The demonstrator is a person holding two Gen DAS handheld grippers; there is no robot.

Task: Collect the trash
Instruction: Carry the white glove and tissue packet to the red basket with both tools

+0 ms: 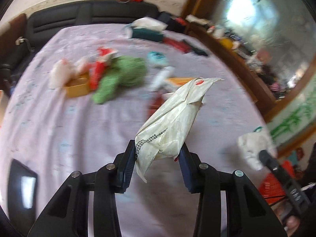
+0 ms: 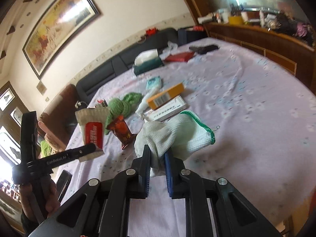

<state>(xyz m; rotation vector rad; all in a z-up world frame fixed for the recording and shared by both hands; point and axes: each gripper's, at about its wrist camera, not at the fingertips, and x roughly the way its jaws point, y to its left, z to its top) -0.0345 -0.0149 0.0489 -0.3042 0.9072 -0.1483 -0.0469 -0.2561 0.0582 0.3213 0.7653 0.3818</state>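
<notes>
Clamped between the two dark pads of the left tool (image 1: 158, 159) is a crumpled cream wrapper (image 1: 173, 116) with black print, standing up and leaning away to that tool's right, lifted above the lilac bedsheet (image 1: 69, 128). Ahead of this tool and to its left lies a blurred heap: a green knitted cloth (image 1: 120, 77), red and white wrappers (image 1: 98, 65) and a yellow box (image 1: 78, 86). Farther ahead, by the dark headboard, a green tissue box (image 1: 147, 33) sits on the bed. Off to its right, the right tool (image 2: 157, 161) appears at the frame edge. In the right wrist view, that tool is closed on a white knit glove (image 2: 177, 136) with a green cuff edge, which bulges up from between its pads above the sheet. Just beyond the glove lie a white carton (image 2: 167, 111) and an orange box (image 2: 165, 96), the orange one resting partly on the white. To this tool's left, a dark red snack packet (image 2: 121, 129) lies on the sheet, and the left tool holds its wrapper beside it.
</notes>
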